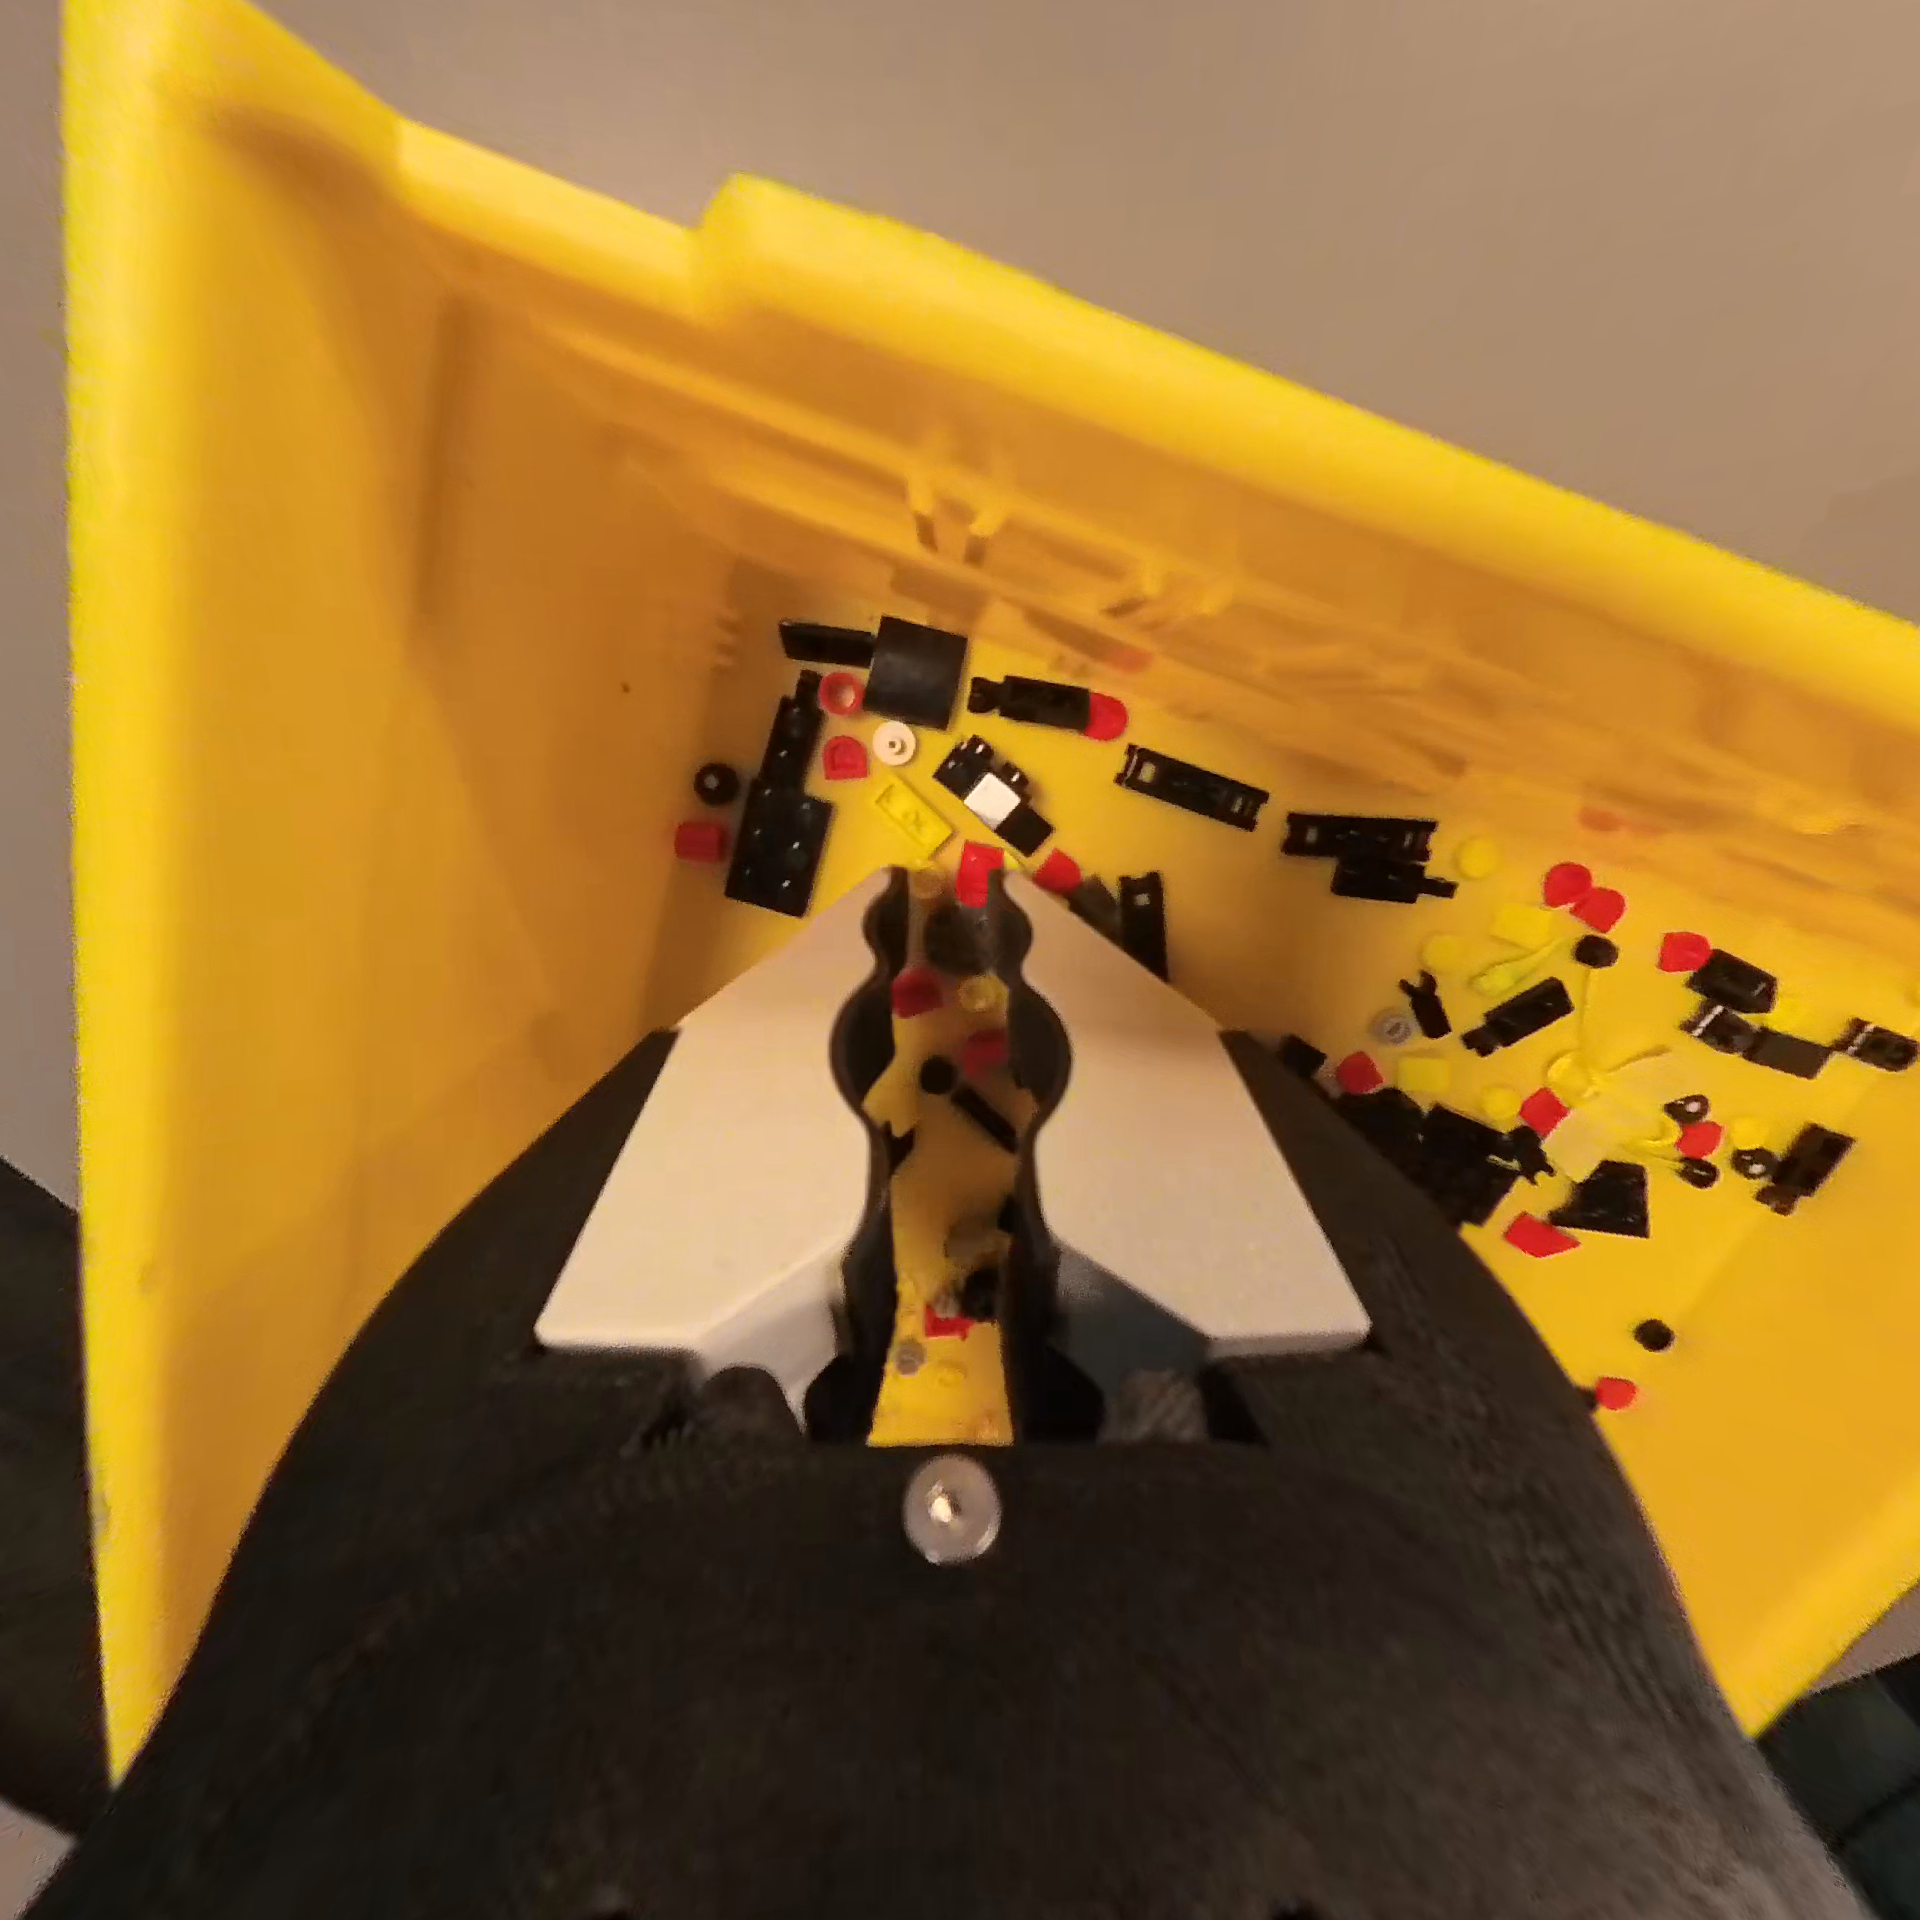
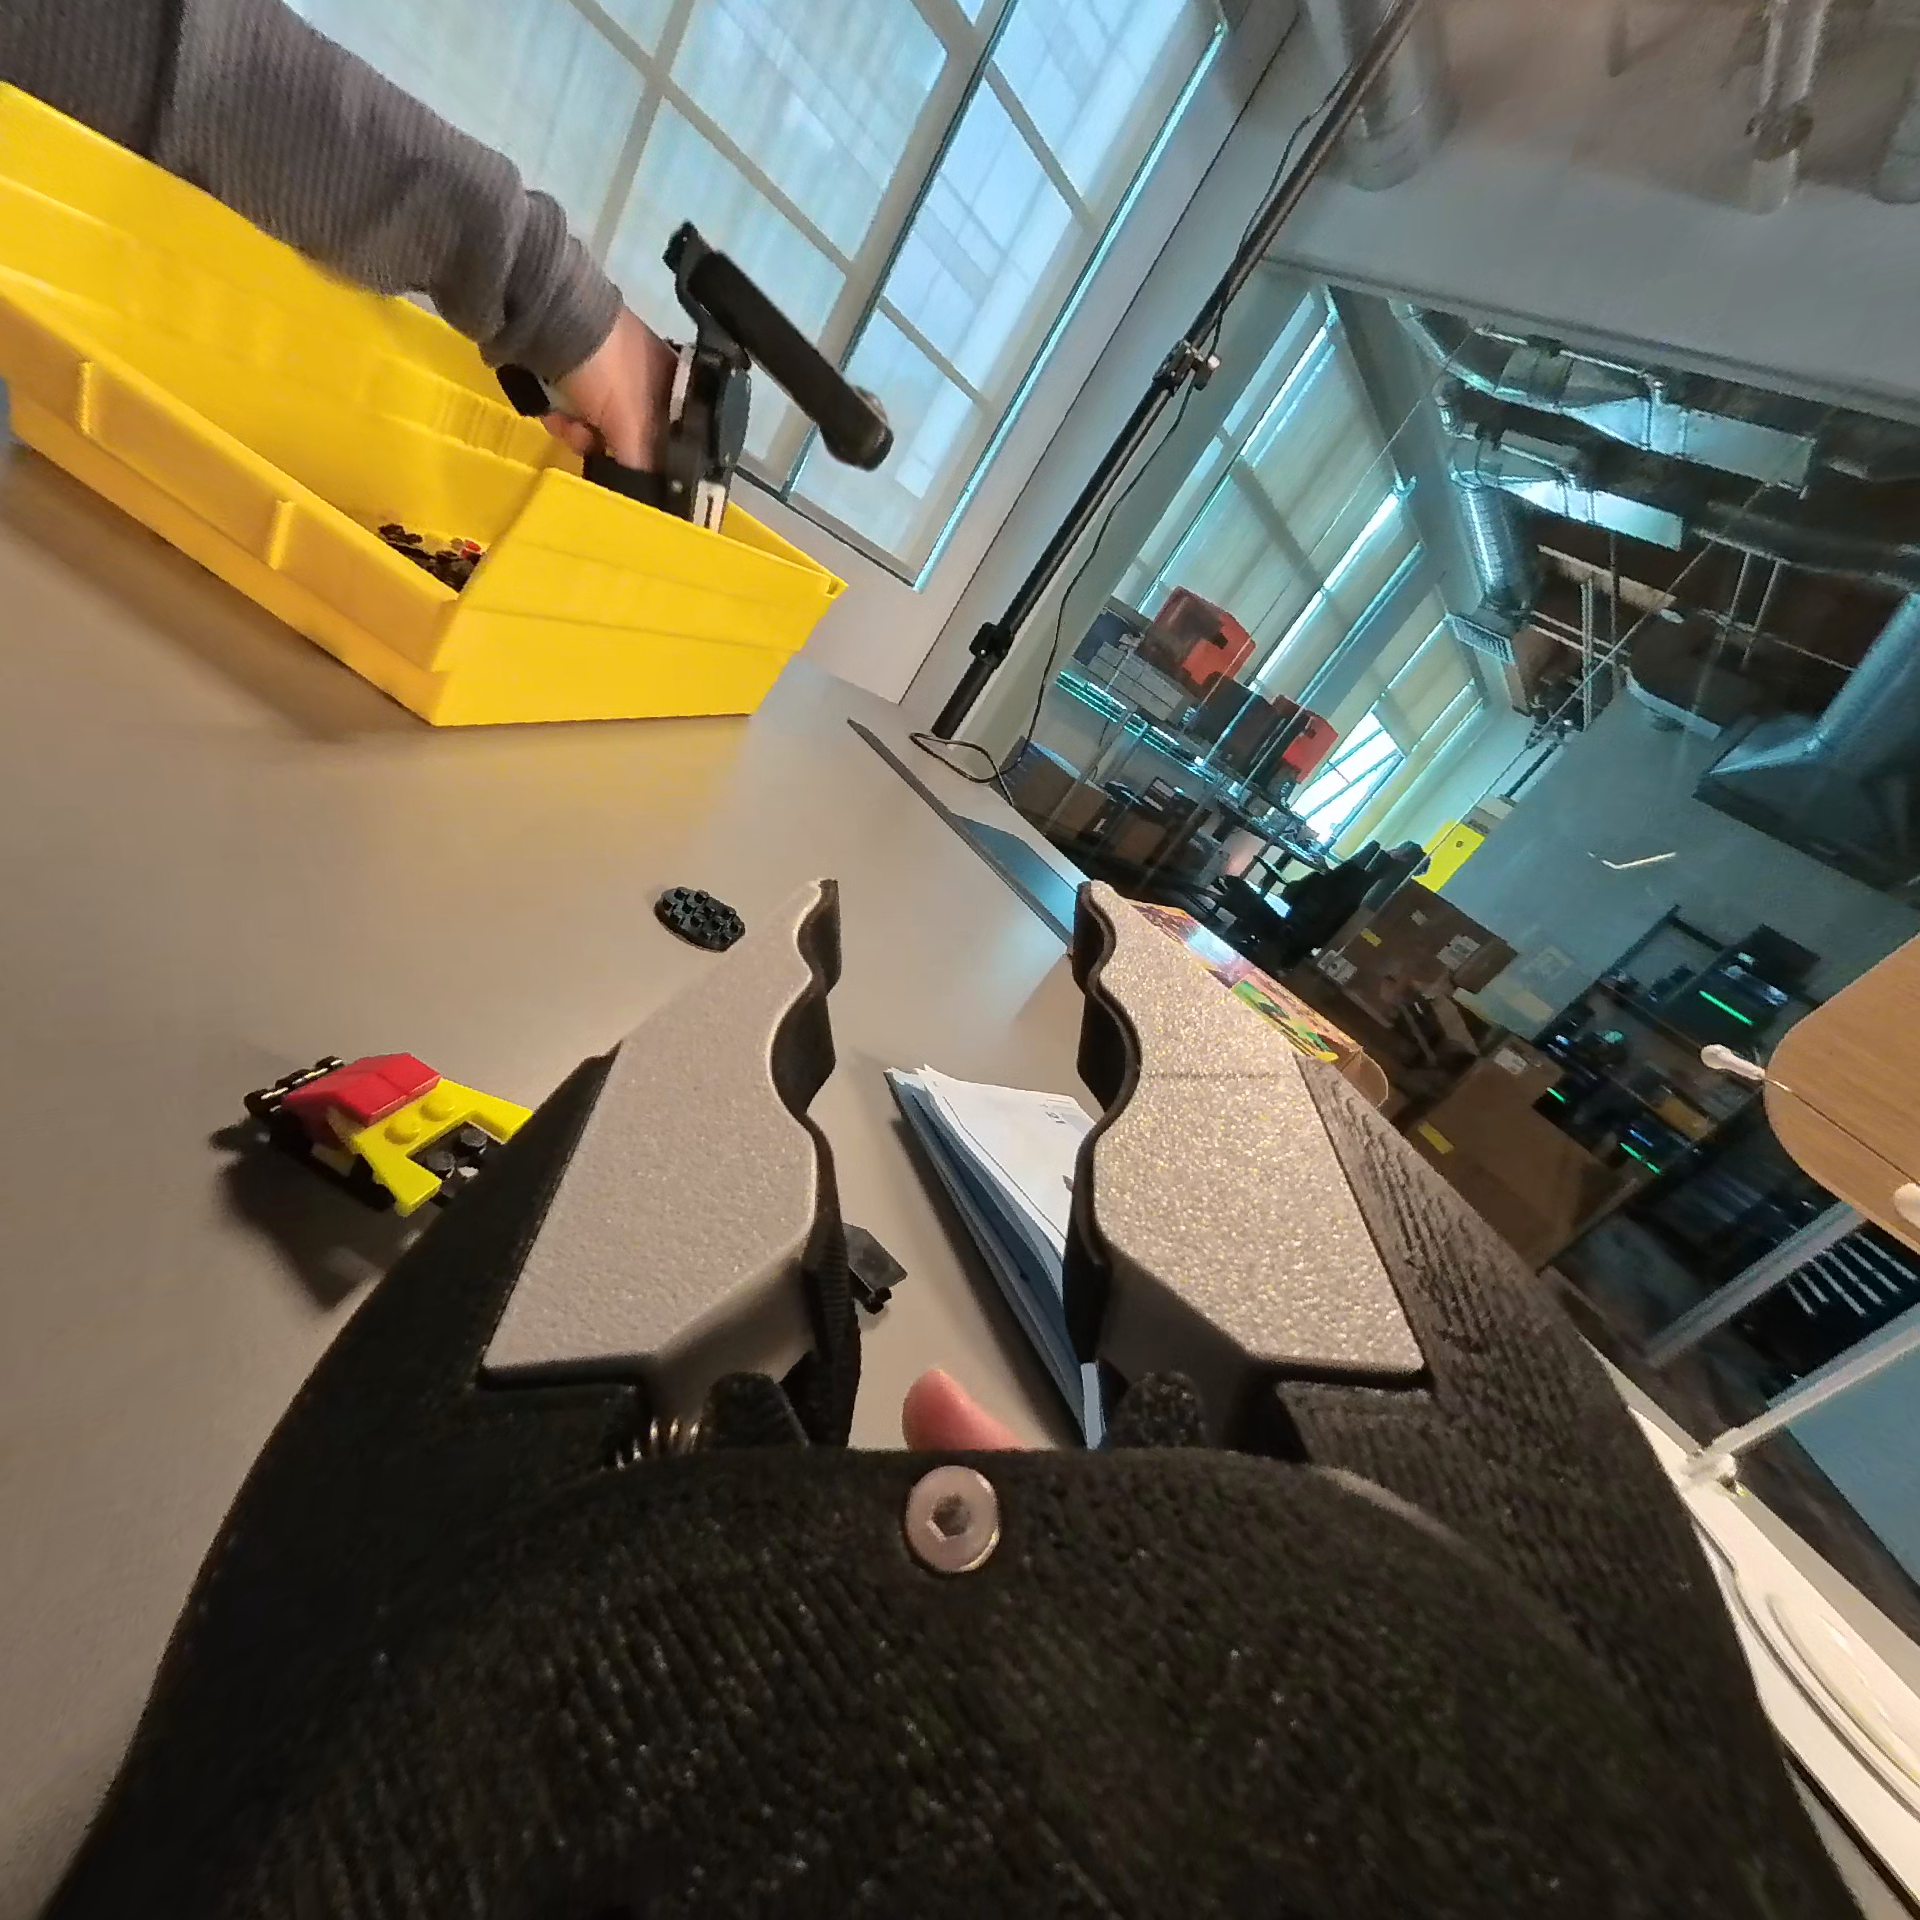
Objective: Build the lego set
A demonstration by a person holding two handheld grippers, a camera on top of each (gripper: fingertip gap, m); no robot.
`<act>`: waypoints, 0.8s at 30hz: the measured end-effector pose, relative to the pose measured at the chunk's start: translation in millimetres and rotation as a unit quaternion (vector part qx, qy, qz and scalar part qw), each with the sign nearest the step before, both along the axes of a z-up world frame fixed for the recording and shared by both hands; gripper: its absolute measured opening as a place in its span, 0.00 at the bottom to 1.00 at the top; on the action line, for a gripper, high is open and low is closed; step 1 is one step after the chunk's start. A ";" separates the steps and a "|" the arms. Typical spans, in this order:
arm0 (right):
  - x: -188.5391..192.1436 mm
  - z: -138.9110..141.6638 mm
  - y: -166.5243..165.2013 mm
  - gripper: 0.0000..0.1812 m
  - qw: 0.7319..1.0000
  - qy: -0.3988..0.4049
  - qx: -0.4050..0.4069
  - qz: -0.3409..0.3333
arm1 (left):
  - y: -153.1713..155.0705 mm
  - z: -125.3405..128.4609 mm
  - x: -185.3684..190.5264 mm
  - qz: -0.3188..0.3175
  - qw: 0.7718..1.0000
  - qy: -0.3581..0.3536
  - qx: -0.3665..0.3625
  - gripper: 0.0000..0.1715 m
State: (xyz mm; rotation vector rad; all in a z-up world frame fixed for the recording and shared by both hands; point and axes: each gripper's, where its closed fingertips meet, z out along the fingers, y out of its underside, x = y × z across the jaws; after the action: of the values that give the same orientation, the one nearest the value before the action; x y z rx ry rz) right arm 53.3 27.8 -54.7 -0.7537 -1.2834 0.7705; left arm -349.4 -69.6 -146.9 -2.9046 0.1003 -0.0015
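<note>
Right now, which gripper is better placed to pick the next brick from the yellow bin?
Left. The left gripper is already inside the yellow bin, jaws nearly closed over loose bricks; the right gripper hangs open above the table.

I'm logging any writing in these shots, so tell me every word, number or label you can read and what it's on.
On the yellow tile in the yellow bin: a printed marking, too blurred to read.
On the open booklet: tiny print, too small to read.
On the colourful box past the booklet: printing, unreadable at this angle.
On the cardboard boxes far off: labels, too small to read.
No text reads clearly anywhere.
</note>
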 end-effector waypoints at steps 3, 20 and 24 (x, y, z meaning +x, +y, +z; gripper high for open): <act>-1.7 0.3 0.0 0.24 1.000 0.001 -0.002 -0.001 | -0.2 -2.3 0.9 -0.004 1.000 -0.002 -0.001 0.08; -21.1 -2.0 0.0 0.24 1.000 0.011 -0.003 0.011 | -2.7 5.3 2.6 -0.059 0.997 0.039 0.016 0.03; -28.0 -0.7 -0.9 0.24 1.000 0.013 0.003 0.023 | -1.0 37.6 18.0 -0.078 0.991 0.072 0.075 0.03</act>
State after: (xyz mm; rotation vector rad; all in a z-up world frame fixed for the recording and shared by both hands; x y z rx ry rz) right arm 25.3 26.9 -55.4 -0.7096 -1.2830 0.8116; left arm -331.4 -70.7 -109.4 -2.7357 0.3382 0.1819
